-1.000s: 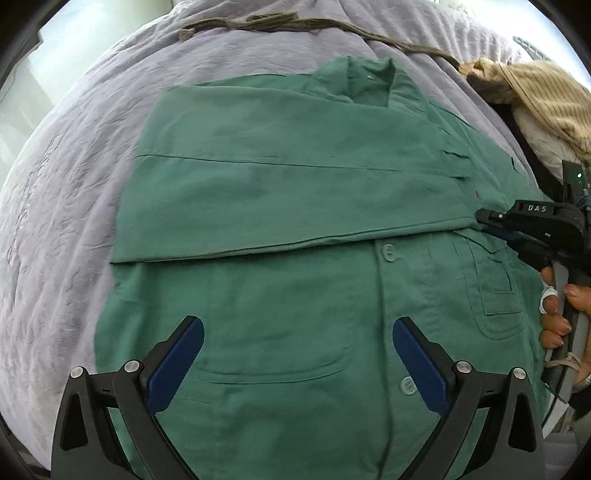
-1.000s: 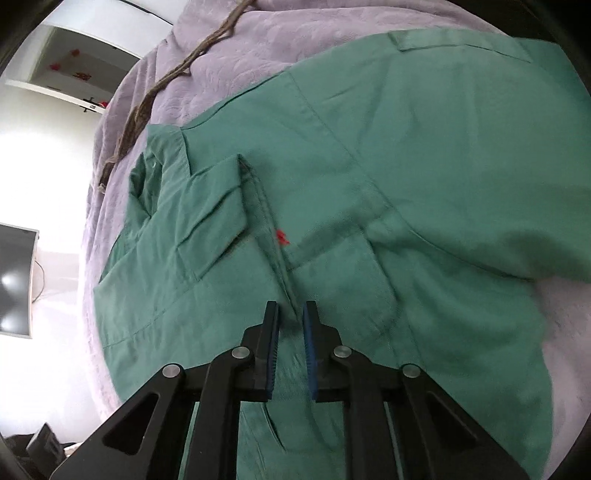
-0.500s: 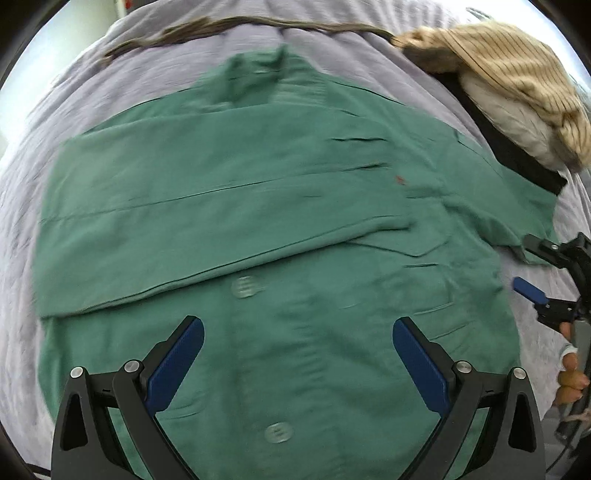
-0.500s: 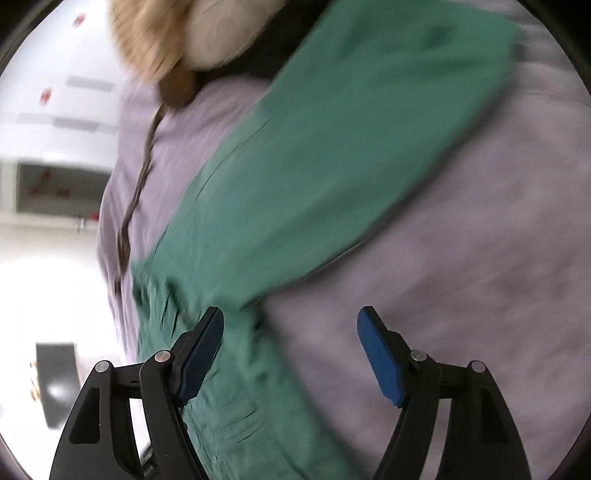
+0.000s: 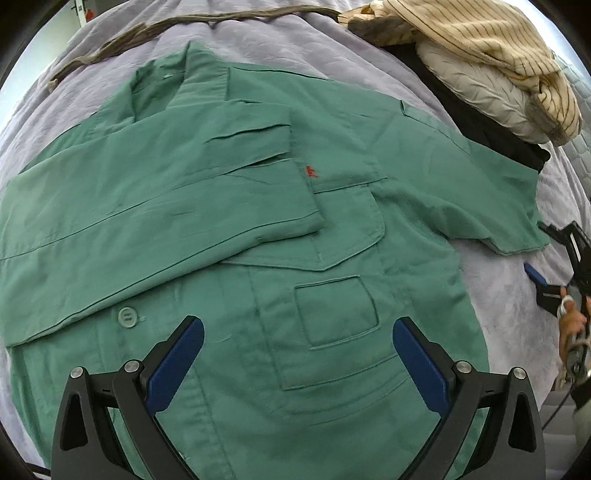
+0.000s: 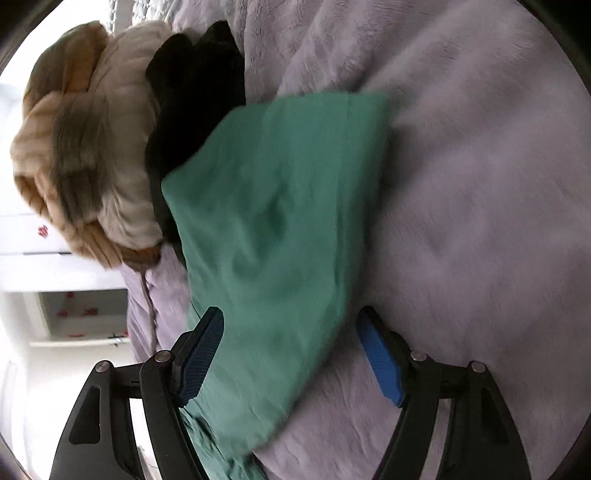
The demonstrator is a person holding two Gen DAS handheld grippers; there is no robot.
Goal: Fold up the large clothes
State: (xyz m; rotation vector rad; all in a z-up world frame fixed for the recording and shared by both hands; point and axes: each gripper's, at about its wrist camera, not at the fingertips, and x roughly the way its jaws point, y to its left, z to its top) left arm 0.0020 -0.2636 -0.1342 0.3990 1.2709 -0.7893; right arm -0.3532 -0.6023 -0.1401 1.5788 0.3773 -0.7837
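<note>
A large green button shirt (image 5: 258, 229) lies front up on a lilac bedspread (image 5: 303, 48). Its left sleeve (image 5: 155, 206) is folded across the chest. Its right sleeve (image 5: 480, 177) stretches out to the right; it also shows in the right wrist view (image 6: 280, 206). My left gripper (image 5: 295, 354) is open and empty above the lower front of the shirt. My right gripper (image 6: 291, 350) is open over the right sleeve, and it shows at the right edge of the left wrist view (image 5: 554, 258) by the sleeve's cuff.
A pile of clothes lies at the bed's far right: a cream striped garment (image 5: 480, 40), a beige one (image 6: 122, 147) and a black one (image 6: 195, 92). A brown cord (image 5: 177, 26) runs along the far edge of the bedspread.
My right gripper let go of the folded left sleeve, opened, and swung right to the outstretched right sleeve. My left gripper stayed open and shifted right over the shirt.
</note>
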